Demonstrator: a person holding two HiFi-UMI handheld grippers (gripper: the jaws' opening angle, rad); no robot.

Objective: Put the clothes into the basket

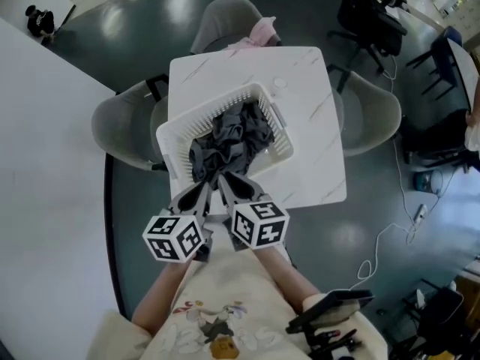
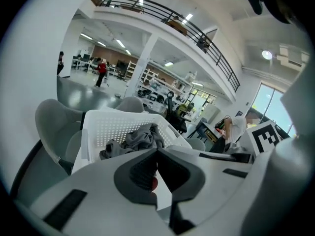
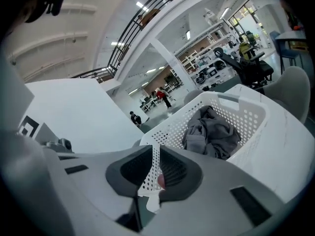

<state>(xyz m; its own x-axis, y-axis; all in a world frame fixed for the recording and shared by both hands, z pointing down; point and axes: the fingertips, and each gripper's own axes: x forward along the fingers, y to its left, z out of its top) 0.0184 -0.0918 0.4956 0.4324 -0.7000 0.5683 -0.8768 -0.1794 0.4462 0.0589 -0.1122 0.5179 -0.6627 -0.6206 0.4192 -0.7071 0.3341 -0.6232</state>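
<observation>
Hold right hand-held gripper (image 3: pixel 155 147) pinched on near rim of the basket (image 1: pixel 171 130), left hand-held gripper (image 2: pixel 157 149) pressed together beside it; move level, clothes (image 1: pixel 229 141) undisturbed.

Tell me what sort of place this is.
Probably a large open-plan office or lab hall: a black office chair near the marble table holding the basket, shelving racks beyond, and a railed mezzanine overhead.

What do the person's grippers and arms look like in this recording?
Both the left gripper and right gripper have pale grey plastic bodies and two tapered jaws lined with dark ribbed pads. Each carries a white cube with black square markers. No cables show. The person wears a cream top with a cartoon print, forearms bare.
</observation>
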